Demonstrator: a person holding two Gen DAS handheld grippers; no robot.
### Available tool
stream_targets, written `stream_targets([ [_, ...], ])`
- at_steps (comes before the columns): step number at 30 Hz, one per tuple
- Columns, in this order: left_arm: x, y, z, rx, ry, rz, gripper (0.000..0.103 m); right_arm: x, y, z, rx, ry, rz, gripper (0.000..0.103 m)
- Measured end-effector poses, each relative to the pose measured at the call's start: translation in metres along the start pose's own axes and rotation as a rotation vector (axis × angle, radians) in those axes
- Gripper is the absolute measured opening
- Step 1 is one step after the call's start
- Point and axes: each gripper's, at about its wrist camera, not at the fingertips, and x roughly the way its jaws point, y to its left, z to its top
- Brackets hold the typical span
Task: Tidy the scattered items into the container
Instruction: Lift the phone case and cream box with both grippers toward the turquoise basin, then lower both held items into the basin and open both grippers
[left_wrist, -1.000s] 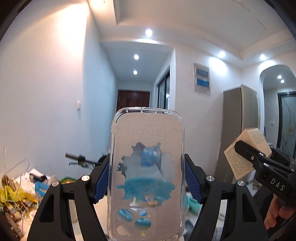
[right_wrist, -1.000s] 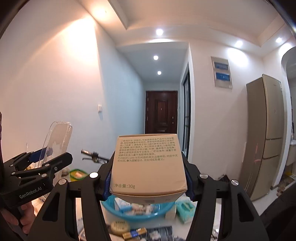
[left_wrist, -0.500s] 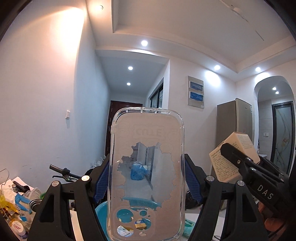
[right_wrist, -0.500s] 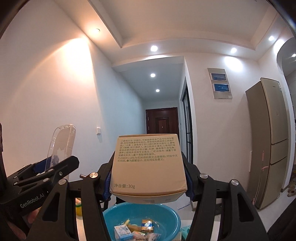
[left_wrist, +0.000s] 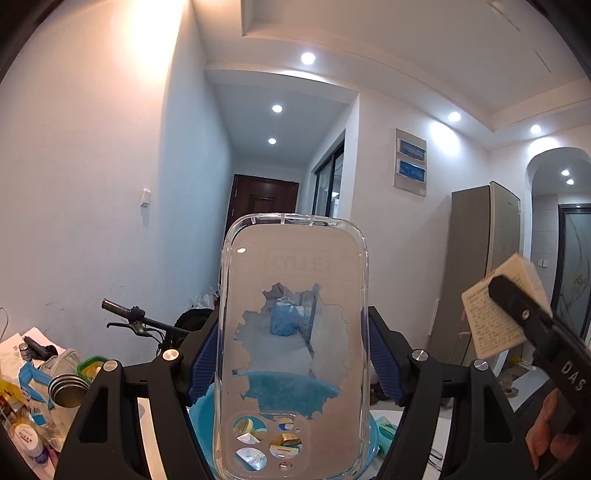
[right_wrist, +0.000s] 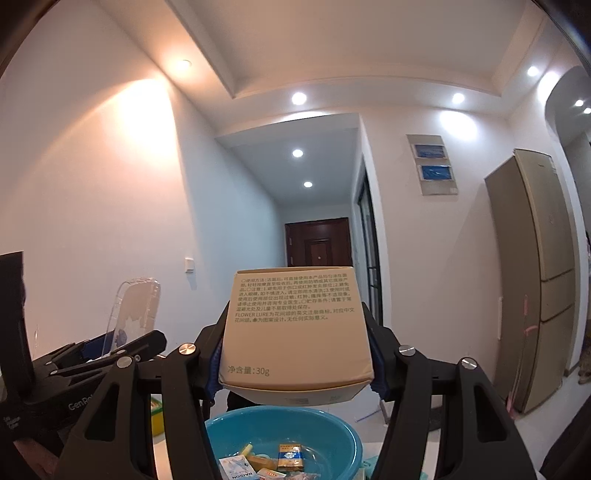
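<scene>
Centre frame, the left gripper (left_wrist: 293, 354) clamps a clear phone case (left_wrist: 293, 332) by its flexible, slippery edges; the right gripper (right_wrist: 295, 354) squeezes a light, crushable carton (right_wrist: 295, 332) above the blue basin (right_wrist: 332, 421).

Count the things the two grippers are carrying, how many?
2. A clear phone case stands upright in the left gripper; a beige cardboard box sits in the right gripper, above the blue basin.

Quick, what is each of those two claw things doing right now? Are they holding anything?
Left gripper: closed on a clear phone case, held upright.
Right gripper: closed on a beige printed box, above the blue basin.
</scene>
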Motion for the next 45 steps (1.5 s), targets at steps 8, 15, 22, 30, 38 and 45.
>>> stream_targets([
  [8, -0.004, 0.001, -0.006, 0.016, -0.021, 0.036, 0.074, 0.018, -0.016, -0.008, 0.037, 0.071, 0.0, 0.059],
  [15, 0.002, 0.002, -0.01, 0.02, -0.002, 0.039, 0.074, 0.024, -0.022, -0.006, 0.052, 0.09, 0.001, 0.059],
  [22, 0.016, 0.002, -0.016, 0.025, 0.033, 0.047, 0.074, 0.03, -0.018, -0.008, 0.034, 0.112, 0.004, 0.059],
  [30, 0.055, 0.007, -0.032, -0.001, 0.154, 0.023, 0.074, 0.049, -0.019, -0.023, 0.034, 0.179, -0.008, 0.059],
  [38, 0.109, 0.014, -0.062, -0.008, 0.299, 0.042, 0.074, 0.086, -0.032, -0.046, 0.051, 0.297, -0.008, 0.059],
  [45, 0.161, 0.027, -0.103, 0.021, 0.445, 0.075, 0.074, 0.112, -0.031, -0.071, 0.021, 0.407, 0.01, 0.059],
])
